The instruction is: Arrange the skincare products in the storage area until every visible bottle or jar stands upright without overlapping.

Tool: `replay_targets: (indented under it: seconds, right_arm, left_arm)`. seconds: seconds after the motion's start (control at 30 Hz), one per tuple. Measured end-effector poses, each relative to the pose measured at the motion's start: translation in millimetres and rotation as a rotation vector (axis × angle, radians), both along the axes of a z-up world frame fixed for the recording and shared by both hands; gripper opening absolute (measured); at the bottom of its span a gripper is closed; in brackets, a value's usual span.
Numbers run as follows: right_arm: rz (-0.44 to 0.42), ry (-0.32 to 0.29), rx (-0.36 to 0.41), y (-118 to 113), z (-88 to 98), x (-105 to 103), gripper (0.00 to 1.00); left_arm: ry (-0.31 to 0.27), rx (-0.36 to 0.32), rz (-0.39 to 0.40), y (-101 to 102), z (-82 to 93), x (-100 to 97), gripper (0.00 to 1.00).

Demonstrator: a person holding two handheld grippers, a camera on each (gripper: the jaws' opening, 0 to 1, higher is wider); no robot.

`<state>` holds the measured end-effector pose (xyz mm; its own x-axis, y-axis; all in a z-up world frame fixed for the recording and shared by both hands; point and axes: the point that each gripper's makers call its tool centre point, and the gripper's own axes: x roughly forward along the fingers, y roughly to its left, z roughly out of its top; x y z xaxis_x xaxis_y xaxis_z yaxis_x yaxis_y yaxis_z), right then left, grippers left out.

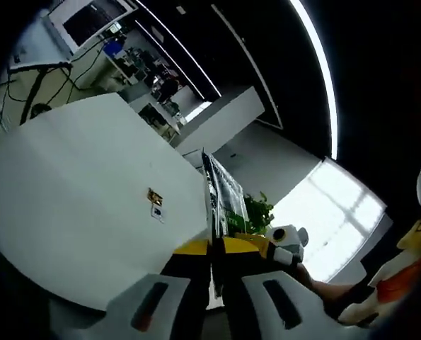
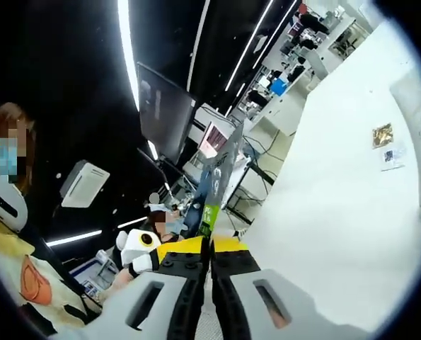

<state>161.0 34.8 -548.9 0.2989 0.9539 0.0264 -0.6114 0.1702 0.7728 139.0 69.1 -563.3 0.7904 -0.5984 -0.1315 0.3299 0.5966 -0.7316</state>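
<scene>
Left gripper view, nearest first: left gripper (image 1: pixel 216 297) has its jaws pressed together, nothing between them, aimed up and away from any work surface. Right gripper view shows the same for the right gripper (image 2: pixel 210 301): jaws closed to a thin slit, empty.

Step in hand, my read: either idle or in transit, both grippers raised and pointing at the room, not at the storage area. No bottle or jar can be made out in these pictures, so where the skincare products sit I cannot tell, nor how far the arranging has got. Next move calls for tilting both grippers down to bring the storage area into sight, then spreading the jaws before reaching for anything.

Further out: big white panel (image 1: pixel 90 191) fills the left side, a small gold sticker (image 1: pixel 154 197) on it; same kind of white surface (image 2: pixel 337 198) with a gold sticker (image 2: pixel 383 134) sits right in the right gripper view. A tilted dark screen (image 1: pixel 221 195) stands edge-on just past the jaws, green plant (image 1: pixel 256 211) beside it. A person (image 2: pixel 12 234) in a white and orange top stands close at the side. Far back: desks, monitors, cables, ceiling light strip (image 1: pixel 316 64).

In the way: the panel close by and the person near the grippers, so swing down with care.
</scene>
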Motion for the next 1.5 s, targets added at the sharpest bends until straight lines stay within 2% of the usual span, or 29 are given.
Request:
replay_targets:
  seconds: [0.03,0.17,0.27,0.4,0.47,0.57,0.7,0.77,0.8,0.87,0.93,1.07,1.17,1.23,1.33,1.5]
  right_arm:
    - [0.019,-0.011,0.017,0.6,4.2,-3.2,0.01]
    - [0.043,-0.032,0.019,-0.1,7.7,-7.6,0.01]
    - [0.051,-0.004,0.061,-2.2,11.9,-9.0,0.01]
    - [0.075,0.03,0.071,-3.1,10.6,-10.8,0.01]
    - [0.086,0.032,0.058,-3.2,8.9,-11.9,0.01]
    - [0.097,0.017,0.004,-2.7,3.1,-12.4,0.01]
    - [0.065,-0.011,-0.044,-4.5,-2.4,-8.2,0.01]
    - [0.031,-0.017,-0.104,-6.0,-11.4,-3.9,0.01]
    - [0.02,-0.031,-0.124,-6.4,-14.1,-2.3,0.01]
    - [-0.013,-0.072,-0.14,-7.3,-14.4,1.6,0.01]
    - [-0.018,-0.076,-0.144,-9.6,-14.2,2.4,0.02]
    - [-0.046,-0.185,-0.207,-18.5,-18.9,9.1,0.06]
    - [-0.064,-0.233,-0.246,-23.9,-21.9,9.7,0.1]
    - [-0.067,-0.243,-0.255,-26.8,-22.7,7.9,0.13]
    - [-0.065,-0.239,-0.24,-31.8,-21.1,5.3,0.24]
    - [-0.065,-0.266,-0.251,-39.2,-18.9,2.8,0.38]
  left_arm:
    - [0.005,0.008,-0.027,-2.5,-1.2,-2.6,0.06]
    - [-0.004,0.014,-0.027,1.3,-2.7,-2.0,0.14]
    - [0.006,-0.023,-0.034,3.3,-3.0,-2.0,0.21]
    - [0.004,-0.003,-0.073,0.2,-2.5,-4.1,0.22]
    - [0.003,-0.003,-0.086,-1.2,-2.0,-4.7,0.2]
    - [-0.005,-0.009,-0.1,-3.7,0.4,-5.3,0.09]
    - [0.01,0.001,-0.085,-2.0,-2.4,-2.8,0.04]
    - [0.034,-0.011,-0.077,-1.2,-4.8,-1.1,0.0]
    - [0.056,-0.02,-0.065,-1.0,-6.6,-0.3,0.0]
    - [0.056,-0.035,-0.058,-2.2,-5.8,1.1,0.0]
    - [0.065,-0.048,-0.063,-4.0,-6.5,1.7,0.0]
    - [0.077,-0.075,-0.07,-9.2,-7.5,1.7,0.0]
    - [0.089,-0.106,-0.078,-13.8,-8.8,2.6,0.0]
    - [0.09,-0.105,-0.084,-17.4,-9.5,3.8,0.0]
    - [0.097,-0.114,-0.097,-23.2,-10.1,5.9,0.0]
    - [0.109,-0.137,-0.109,-30.3,-11.5,10.4,0.0]
